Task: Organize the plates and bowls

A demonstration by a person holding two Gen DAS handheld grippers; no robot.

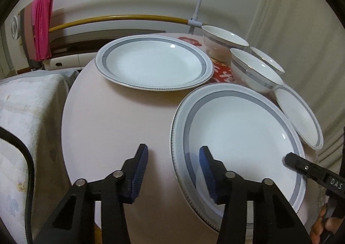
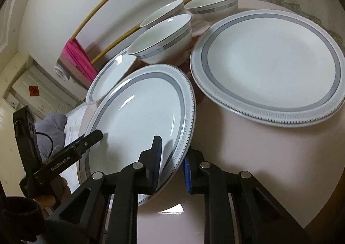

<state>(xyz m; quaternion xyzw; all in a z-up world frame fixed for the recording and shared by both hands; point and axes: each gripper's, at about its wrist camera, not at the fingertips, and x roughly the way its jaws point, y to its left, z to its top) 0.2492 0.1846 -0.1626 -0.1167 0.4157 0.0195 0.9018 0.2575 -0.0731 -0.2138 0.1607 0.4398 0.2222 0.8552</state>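
A large white plate with a grey band (image 1: 237, 136) lies nearest on the round pink table (image 1: 107, 125). My left gripper (image 1: 173, 149) straddles its left rim, one pad over the plate and the other out over the table, neither pressing. My right gripper (image 2: 172, 153) is shut on the same plate (image 2: 140, 118), pinching its near rim. One right finger (image 1: 301, 165) shows at the plate's right edge. A second plate (image 1: 153, 62) lies farther back and a third (image 1: 299, 114) at the right. Three white bowls (image 1: 254, 69) stand behind.
A rack with yellow rails (image 1: 129, 18) and a pink towel (image 1: 42, 28) stands beyond the table. A pale cloth-covered surface (image 1: 25, 114) lies left of it. A red printed mat (image 1: 222, 71) sits under the bowls. A person's hand (image 2: 45, 200) holds the left gripper.
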